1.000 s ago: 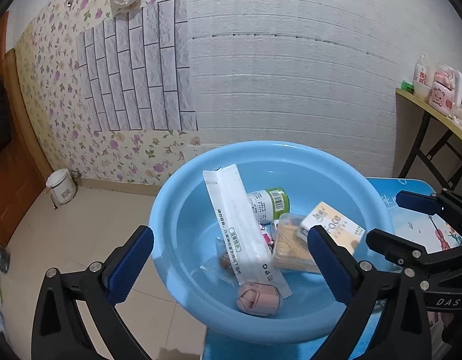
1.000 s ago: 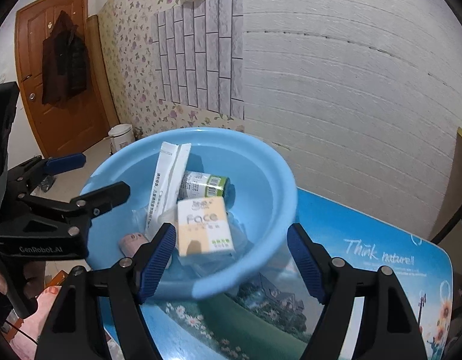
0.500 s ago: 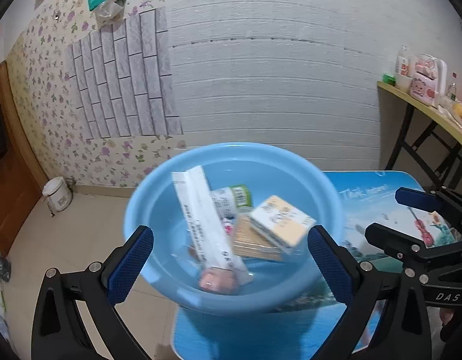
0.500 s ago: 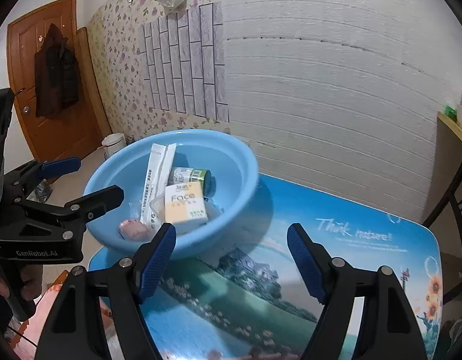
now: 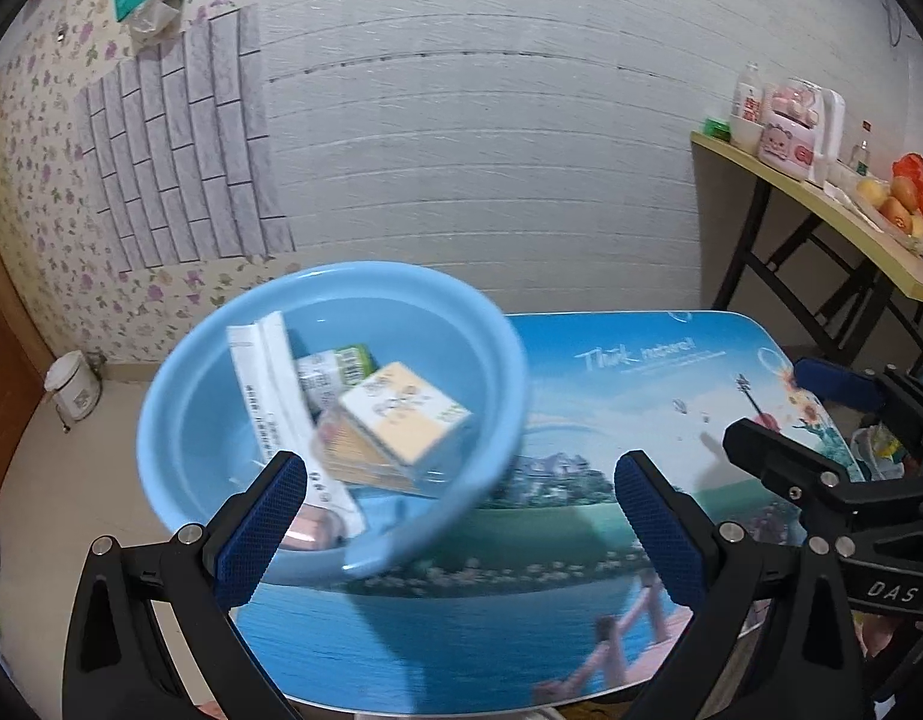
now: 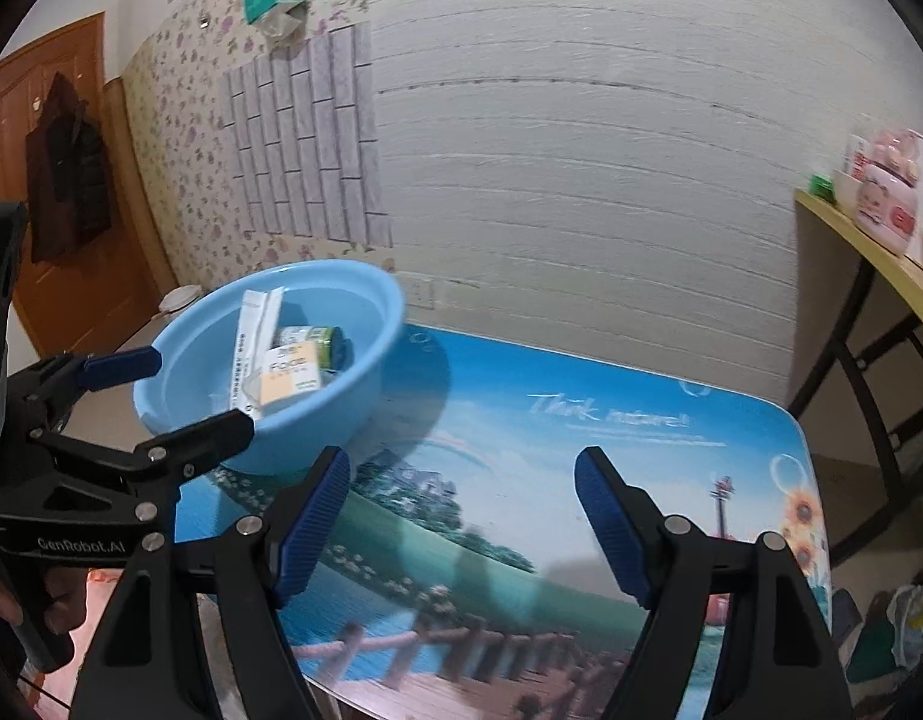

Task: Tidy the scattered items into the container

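A light blue basin (image 5: 512, 360) stands at the left end of the picture-printed table (image 5: 611, 396). Inside lie a long white sachet (image 5: 263, 384), a green-labelled can (image 5: 341, 363), a yellow-white tissue pack (image 5: 401, 414), a clear box of sticks (image 5: 353, 465) and a pink item (image 5: 311, 531). My left gripper (image 5: 459, 468) is open and empty, held back from the basin's near rim. My right gripper (image 6: 461, 462) hangs over the bare table right of the basin (image 6: 365, 384); its jaws are opening with nothing between them. Each gripper shows in the other's view: right gripper (image 5: 767, 402), left gripper (image 6: 200, 390).
A side table (image 5: 821, 198) with bottles, a pink appliance and fruit stands at the right against the wall. A small white bin (image 5: 74, 387) sits on the floor left of the basin. A wooden door (image 6: 41, 210) is at far left. A hand (image 6: 5, 606) holds the left gripper.
Both grippers have drawn back from the basin and swung right, so it looks smaller and further left and more table shows. The right jaws stand slightly wider.
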A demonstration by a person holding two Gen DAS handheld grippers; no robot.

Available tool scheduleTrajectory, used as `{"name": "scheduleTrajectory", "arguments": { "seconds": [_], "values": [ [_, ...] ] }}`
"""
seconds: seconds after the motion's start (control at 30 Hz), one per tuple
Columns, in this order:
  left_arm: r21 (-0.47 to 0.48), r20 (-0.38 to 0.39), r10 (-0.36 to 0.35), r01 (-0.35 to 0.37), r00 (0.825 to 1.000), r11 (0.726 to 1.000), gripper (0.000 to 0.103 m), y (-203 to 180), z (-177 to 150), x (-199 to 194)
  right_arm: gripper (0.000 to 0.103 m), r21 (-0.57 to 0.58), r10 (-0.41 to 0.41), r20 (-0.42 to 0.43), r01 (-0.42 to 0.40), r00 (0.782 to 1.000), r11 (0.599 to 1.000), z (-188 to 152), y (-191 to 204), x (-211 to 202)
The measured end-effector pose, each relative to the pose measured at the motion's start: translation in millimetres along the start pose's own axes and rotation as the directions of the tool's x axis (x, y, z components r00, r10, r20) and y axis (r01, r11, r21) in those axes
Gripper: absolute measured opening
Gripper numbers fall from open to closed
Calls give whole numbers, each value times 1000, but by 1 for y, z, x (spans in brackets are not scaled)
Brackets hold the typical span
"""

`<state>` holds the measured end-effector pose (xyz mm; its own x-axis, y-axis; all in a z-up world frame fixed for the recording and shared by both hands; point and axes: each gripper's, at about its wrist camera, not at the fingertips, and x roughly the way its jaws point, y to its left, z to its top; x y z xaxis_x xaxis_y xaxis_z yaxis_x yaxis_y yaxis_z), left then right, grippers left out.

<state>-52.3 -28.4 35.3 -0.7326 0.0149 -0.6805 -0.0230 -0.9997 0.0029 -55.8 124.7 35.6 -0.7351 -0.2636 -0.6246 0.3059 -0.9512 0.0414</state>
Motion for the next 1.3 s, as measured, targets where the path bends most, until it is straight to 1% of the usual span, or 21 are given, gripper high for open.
{"name": "scheduleTrajectory", "arguments": {
  "seconds": [0.03, 0.07, 0.23, 0.37, 0.5, 0.57, 0.63, 0.7, 0.83, 0.97, 1.07, 1.13, 1.23, 1.3],
  "values": [
    [1, -2, -1, 1, 1000, 1000, 103, -3, 0, 0, 88, 11, -13, 7, 13, 1000, 1000, -2, -6, -4],
    [1, -3, -3, 3, 1000, 1000, 103, -7, 0, 1, 89, 20, -27, 11, 27, 1000, 999, -2, -11, -7],
    [5, -8, -9, 9, 1000, 1000, 103, -22, 0, 3, 91, 79, -84, 19, 82, 996, 993, -8, -34, -23],
    [-1, -27, -34, 34, 999, 999, 103, -38, -2, 4, 96, 108, -123, 7, 122, 992, 987, -16, -52, -32],
    [33, -33, -59, 60, 998, 998, 103, -57, -4, 5, 96, 127, -168, -7, 167, 986, 978, -24, -67, -39],
    [47, -33, -63, 64, 997, 997, 103, -64, -5, 4, 96, 141, -176, -10, 175, 984, 974, -26, -74, -43],
    [72, -27, -66, 68, 997, 995, 103, -73, -5, 3, 96, 143, -186, 3, 183, 983, 973, -29, -77, -46],
    [84, -38, -60, 63, 997, 994, 103, -79, -3, 6, 97, 144, -218, 19, 213, 976, 966, -30, -81, -47],
    [68, -46, -58, 61, 997, 996, 103, -80, 4, 4, 98, 160, -206, -9, 204, 979, 966, -28, -87, -46],
    [46, -42, -46, 48, 998, 998, 103, -78, 5, 5, 98, 137, -213, -3, 211, 977, 968, -27, -86, -49],
    [60, -73, -45, 49, 996, 997, 103, -82, 7, 12, 98, 128, -219, -14, 219, 976, 967, -28, -85, -47],
    [62, -76, -44, 49, 996, 997, 103, -85, 11, 12, 98, 129, -212, -19, 213, 977, 969, -27, -86, -47],
    [62, -80, -48, 53, 996, 997, 103, -87, 16, 10, 103, 146, -202, -30, 204, 979, 968, -24, -89, -45],
    [63, -80, -50, 55, 996, 997, 103, -86, 16, 10, 103, 148, -206, -28, 208, 978, 967, -22, -89, -46]
  ]
}}
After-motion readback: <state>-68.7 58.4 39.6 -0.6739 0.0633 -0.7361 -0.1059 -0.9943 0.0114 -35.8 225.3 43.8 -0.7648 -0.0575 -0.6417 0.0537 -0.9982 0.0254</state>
